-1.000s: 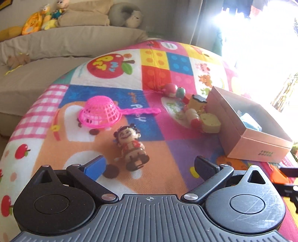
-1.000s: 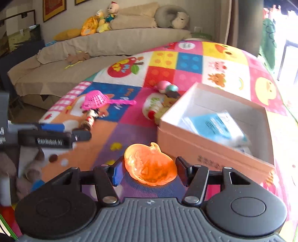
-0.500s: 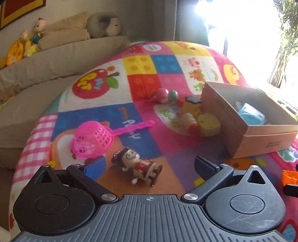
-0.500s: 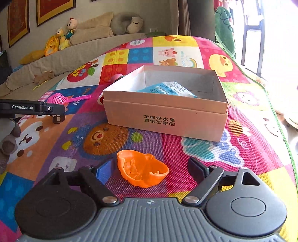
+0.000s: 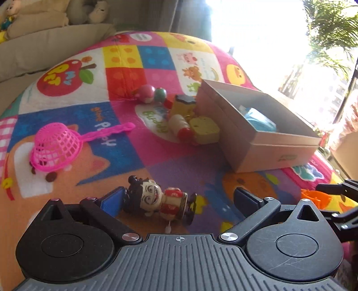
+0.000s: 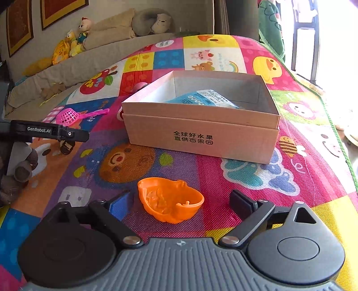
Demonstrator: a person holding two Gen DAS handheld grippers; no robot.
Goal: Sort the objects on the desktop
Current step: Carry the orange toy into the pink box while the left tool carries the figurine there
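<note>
While the right gripper (image 6: pixel 180 202) jaws are opening, the orange mould (image 6: pixel 170 202) lies between them, untouched.

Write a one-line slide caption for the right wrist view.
Right gripper opening around an orange mould lying on the play mat, in front of the cardboard box.

You are looking across a bright patchwork play mat (image 6: pixel 223 53) spread over the floor. Beyond the mat's far edge runs a beige sofa (image 6: pixel 94 56) with stuffed toys (image 6: pixel 73 42) and a grey neck pillow (image 6: pixel 145 23) on it. Above the sofa, framed pictures (image 6: pixel 60 10) hang on the wall. Right of the sofa, a window (image 5: pixel 257 38) pours in glaring daylight.
</note>
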